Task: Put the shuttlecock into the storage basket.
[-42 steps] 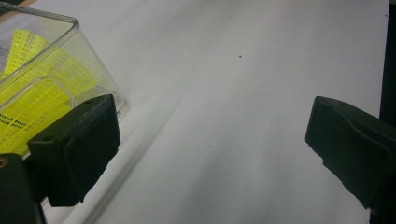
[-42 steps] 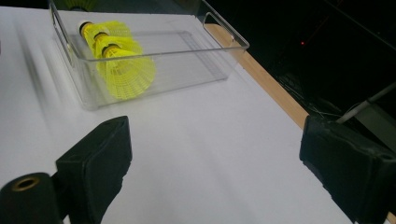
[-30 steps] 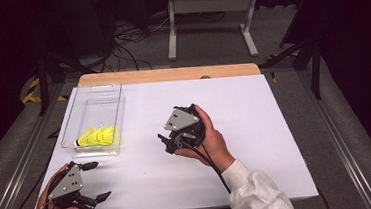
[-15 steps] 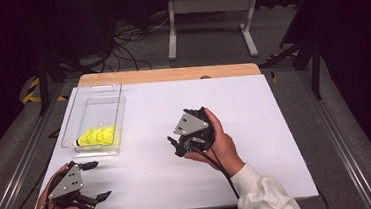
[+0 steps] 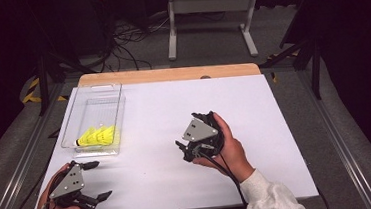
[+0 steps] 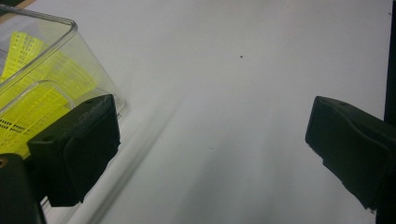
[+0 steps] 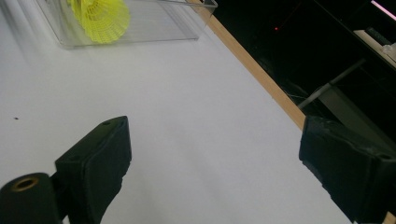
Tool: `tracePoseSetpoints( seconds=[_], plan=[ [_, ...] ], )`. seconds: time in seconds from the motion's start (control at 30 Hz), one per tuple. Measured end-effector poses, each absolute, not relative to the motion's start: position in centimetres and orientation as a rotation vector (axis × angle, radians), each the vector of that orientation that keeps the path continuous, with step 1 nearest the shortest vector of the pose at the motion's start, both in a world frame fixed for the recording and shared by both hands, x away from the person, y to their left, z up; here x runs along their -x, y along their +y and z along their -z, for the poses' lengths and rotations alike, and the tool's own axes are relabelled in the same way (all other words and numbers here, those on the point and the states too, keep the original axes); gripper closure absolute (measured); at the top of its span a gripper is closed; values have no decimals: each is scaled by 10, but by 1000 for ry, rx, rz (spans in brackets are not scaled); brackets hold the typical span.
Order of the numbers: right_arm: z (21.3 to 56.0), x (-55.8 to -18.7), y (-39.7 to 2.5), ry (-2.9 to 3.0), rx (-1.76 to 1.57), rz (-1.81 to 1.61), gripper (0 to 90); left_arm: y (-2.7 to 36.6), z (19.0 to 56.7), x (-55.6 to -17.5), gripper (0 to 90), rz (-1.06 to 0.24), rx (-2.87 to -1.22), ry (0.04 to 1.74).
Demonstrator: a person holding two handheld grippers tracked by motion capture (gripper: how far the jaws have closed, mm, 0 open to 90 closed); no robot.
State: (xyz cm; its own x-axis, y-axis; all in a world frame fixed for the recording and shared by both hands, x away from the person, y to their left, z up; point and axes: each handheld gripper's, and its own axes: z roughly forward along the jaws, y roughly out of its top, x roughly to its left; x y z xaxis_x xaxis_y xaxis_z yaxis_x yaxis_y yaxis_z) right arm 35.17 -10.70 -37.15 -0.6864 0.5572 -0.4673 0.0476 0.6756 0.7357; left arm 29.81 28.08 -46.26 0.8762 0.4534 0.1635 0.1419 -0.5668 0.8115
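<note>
Yellow shuttlecocks [image 5: 98, 137]: two, in clear bin [image 5: 90, 103]; both tools [image 5: 91, 181] [image 5: 183, 150] spread, empty.

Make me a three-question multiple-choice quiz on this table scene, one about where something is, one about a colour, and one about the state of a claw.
1. Where do the yellow plastic shuttlecocks lie?
A. In the clear plastic bin at the table's left
B. On the wooden strip at the far edge
C. Between the right claw's jaws

2. What colour is the table's top sheet?
A. Green
B. White
C. Red

3. How does the left claw stand?
A. Shut on a shuttlecock
B. Shut on nothing
C. Open, holding nothing

Answers: 1 A, the high view shows them inside the bin's near end. 2 B, the sheet is white in every view. 3 C, the left gripper view shows its jaws wide apart with bare table between them.
</note>
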Motion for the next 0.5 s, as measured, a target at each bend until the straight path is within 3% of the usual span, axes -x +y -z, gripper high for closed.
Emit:
tracePoseSetpoints(
  seconds=[0.5],
  plan=[
    [384, -341, -142, 2177, -536, -897, 102, 278, 463, -300, 41, -447, -2163, 423]
  ],
)
